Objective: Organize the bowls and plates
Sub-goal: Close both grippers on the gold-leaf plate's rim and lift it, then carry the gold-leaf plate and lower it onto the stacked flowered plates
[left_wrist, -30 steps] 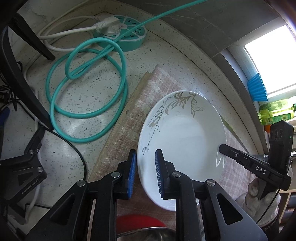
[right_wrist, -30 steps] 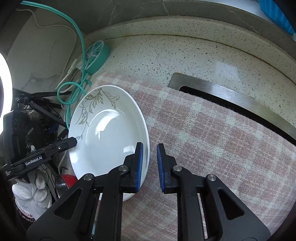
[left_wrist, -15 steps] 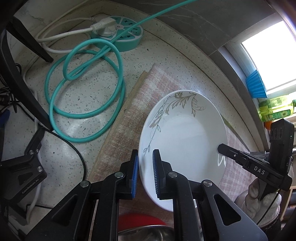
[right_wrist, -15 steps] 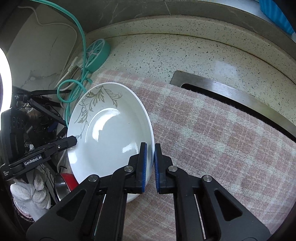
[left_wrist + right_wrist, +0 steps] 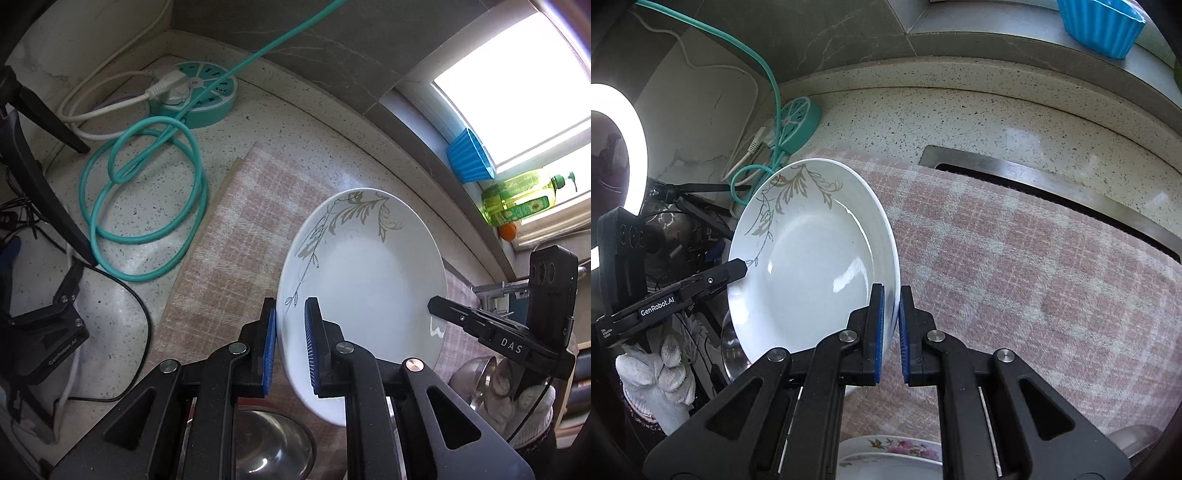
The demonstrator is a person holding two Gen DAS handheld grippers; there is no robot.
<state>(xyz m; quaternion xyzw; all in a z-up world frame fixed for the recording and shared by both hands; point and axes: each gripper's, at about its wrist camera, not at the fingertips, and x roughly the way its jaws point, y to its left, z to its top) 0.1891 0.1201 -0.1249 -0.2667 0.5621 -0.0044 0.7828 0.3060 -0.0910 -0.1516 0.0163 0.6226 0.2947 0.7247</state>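
Plate (image 5: 364,280), white, deep, with a grey leaf motif along one edge: lifted and tilted above the cloth, where a second ago it lay lower and flatter; gripped at two opposite rim points. Judged as a two-handed carry just begun, with the destination not in view.

Left gripper (image 5: 290,349): blue pads straddle the plate's near rim. A gap shows beside each pad, wider than half a second ago, so whether it clamps or merely brackets the rim cannot be told.

Right gripper (image 5: 891,330): blue pads drawn together on the plate's lower right rim, clamped on it; a second ago they stood apart beside the rim.

Surface, left to right:
- Speckled stone countertop (image 5: 122,325), with black clamp hardware and cables at its far left.
- Teal cable (image 5: 147,192), coiled in loops, leading to a round teal power strip (image 5: 201,94) with a white plug seated in it.
- Pink plaid cloth (image 5: 240,236), spread under the plate and over the sink's metal rim (image 5: 1052,184).
- Steel bowl (image 5: 273,439), beneath the left gripper.
- Floral plate (image 5: 894,454), beneath the right gripper, partly hidden.

Room:
- Ring light (image 5: 626,147), lit, far left in the right wrist view.
- Dark marbled backsplash behind the counter.
- Bright window with a blue fluted cup (image 5: 469,155) and a green dish-soap bottle (image 5: 517,201) on its sill.
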